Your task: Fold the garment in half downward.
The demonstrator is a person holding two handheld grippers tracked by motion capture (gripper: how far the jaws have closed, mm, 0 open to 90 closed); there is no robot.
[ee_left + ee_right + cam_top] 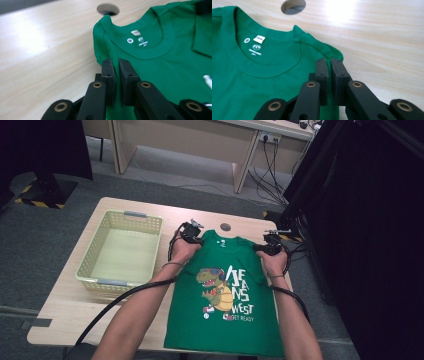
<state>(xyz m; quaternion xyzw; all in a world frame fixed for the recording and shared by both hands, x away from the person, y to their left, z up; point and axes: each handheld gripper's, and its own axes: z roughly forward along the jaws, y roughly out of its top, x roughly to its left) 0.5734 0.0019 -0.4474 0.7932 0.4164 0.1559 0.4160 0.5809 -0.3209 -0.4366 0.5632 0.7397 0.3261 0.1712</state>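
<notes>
T-shirt [225, 295], green with a dinosaur print, lies flat and face up on the bench [65, 310], just to the right of the pale basket [120, 250], its collar pointing away from you and its hem hanging at the bench's near edge. Your left claw [115, 65] is pinched down to a narrow slit on the shoulder seam nearest the basket, with green cloth caught between the jaws. Your right claw [328, 64] is closed the same way on the far shoulder, at the very edge of the fabric.

Both grips look thin to me. The right one bites only the outer fold, so a quick lift could pull the cloth free and drop that side. If you raise one hand before the other, the shirt will likely skew and bunch toward the basket. Dragging instead of lifting could snag the collar on the round cable hole [225, 227] just beyond it. The trailing cables cross your forearms; a wide swing toward the basket may catch its rim and shove it.
</notes>
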